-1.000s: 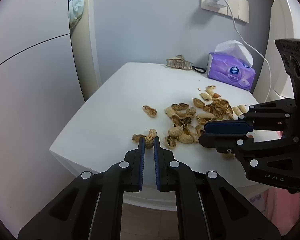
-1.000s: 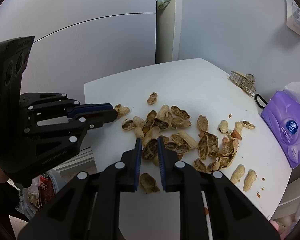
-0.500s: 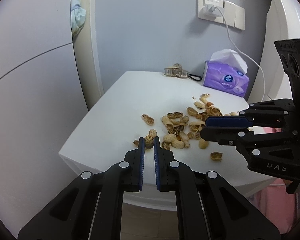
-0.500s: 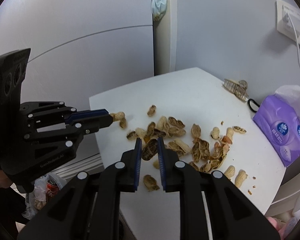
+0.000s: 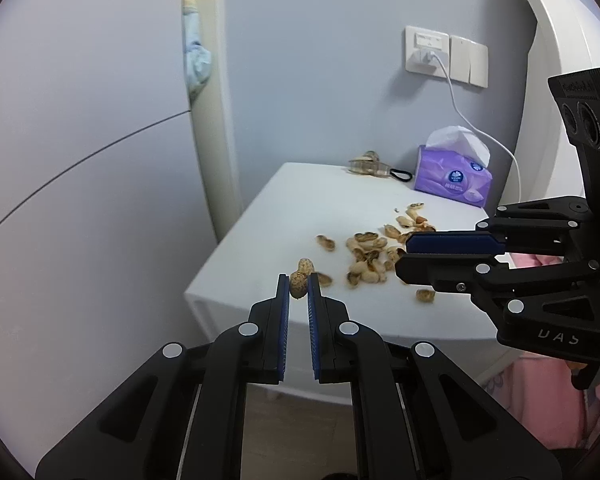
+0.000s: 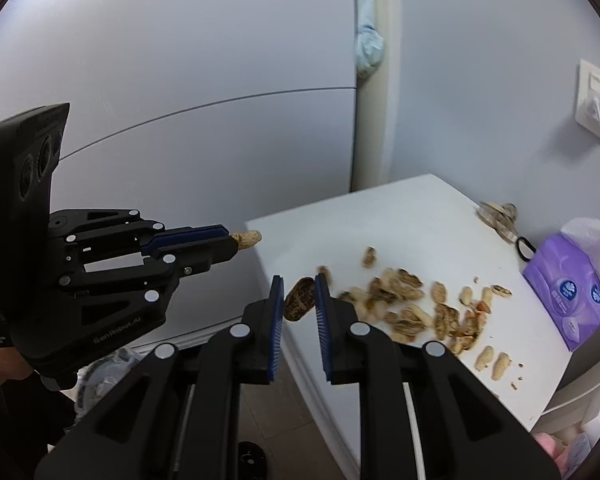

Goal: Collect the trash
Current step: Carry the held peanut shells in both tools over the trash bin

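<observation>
2 tongs (image 5: 298, 286) (image 6: 299, 294) each pinch 1 peanut shell (image 5: 300, 276) (image 6: 298, 304).

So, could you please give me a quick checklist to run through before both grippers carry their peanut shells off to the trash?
1. Left gripper shut on whole peanut: ok.
2. Right gripper shut on dark peanut shell: ok.
3. Both pieces lifted off the white table: ok.
4. Grippers apart from each other: ok.
5. Trash container located: cannot tell; only a plastic bag shows below the left gripper.
6. Table cleared: not ok; loose peanut shells remain.
</observation>
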`<action>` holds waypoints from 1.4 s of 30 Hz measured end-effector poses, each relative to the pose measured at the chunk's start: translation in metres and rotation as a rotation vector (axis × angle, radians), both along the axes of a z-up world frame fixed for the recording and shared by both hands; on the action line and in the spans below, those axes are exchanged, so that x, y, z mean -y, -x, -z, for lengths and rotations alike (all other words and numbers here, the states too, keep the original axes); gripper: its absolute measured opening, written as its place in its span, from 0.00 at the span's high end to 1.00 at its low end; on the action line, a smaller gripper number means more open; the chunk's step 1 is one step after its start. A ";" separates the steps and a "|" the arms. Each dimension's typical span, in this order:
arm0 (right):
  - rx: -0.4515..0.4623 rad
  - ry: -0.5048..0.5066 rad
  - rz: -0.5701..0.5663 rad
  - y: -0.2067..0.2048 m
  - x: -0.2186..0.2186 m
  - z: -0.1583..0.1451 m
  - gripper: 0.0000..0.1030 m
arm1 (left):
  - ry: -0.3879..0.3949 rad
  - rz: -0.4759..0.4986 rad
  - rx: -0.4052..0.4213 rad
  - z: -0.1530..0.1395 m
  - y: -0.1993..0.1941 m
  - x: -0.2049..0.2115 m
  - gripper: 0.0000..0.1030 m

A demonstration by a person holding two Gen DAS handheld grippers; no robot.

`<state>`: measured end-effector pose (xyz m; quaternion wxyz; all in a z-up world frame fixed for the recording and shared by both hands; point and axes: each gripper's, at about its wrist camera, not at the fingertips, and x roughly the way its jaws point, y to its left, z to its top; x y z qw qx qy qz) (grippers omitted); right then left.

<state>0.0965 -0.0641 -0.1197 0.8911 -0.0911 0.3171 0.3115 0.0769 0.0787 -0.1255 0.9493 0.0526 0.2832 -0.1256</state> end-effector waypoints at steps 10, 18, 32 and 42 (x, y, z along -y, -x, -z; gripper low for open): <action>0.009 -0.040 -0.099 0.041 -0.045 -0.013 0.84 | -0.010 -0.105 0.003 -0.011 0.056 -0.050 0.92; -0.045 -0.059 -0.202 0.082 -0.096 0.000 0.84 | -0.018 -0.211 -0.023 -0.003 0.112 -0.097 0.92; -0.197 -0.010 -0.376 0.150 -0.185 0.054 0.84 | 0.029 -0.406 -0.142 0.051 0.205 -0.176 0.92; -0.288 0.063 -0.422 0.165 -0.218 0.105 0.84 | 0.055 -0.457 -0.253 0.102 0.228 -0.198 0.92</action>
